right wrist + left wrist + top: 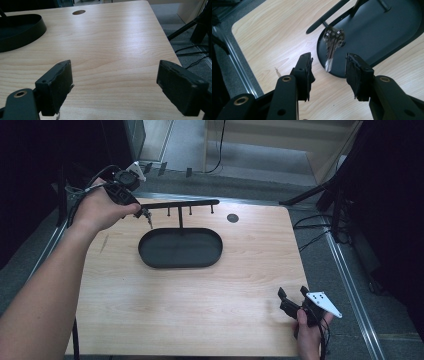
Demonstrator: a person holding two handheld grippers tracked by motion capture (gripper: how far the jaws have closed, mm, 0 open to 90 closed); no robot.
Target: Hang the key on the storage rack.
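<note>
Keys (332, 46) hang from the left-most hook of the black key stand (180, 209), at the left end of its crossbar; in the left gripper view they are blurred, dangling over the left rim of the oval tray (150, 254) that forms the stand's base; we can't tell how many keys are on the ring.

We take the tray as landmark; it sits on the far half of the wooden table (200, 295), left of centre; the stand's post rises from the tray's far edge and the bar runs left-right above it, with more small hooks along it to the right of the keys.

Left gripper (142, 214) is at the tray's far-left, up by the bar's left end, held in the left hand (102, 210); in its own view (328, 68) its jaws are spread, with the keys showing in the gap but farther off; jaws not touching the keys as far as we can see; nothing pinched.

Right gripper (292, 292) is well apart from the tray, toward the near-right corner of the table, held in the right hand (309, 332); in its own view (115, 82) the jaws are spread wide over bare wood; nothing between them; the tray's right end shows at the far left of that view (37, 27).

Round dark grommet hole (232, 218) in the tabletop lies just past the tray's far-right; cables (315, 227) lie on the floor off the table's right side.
</note>
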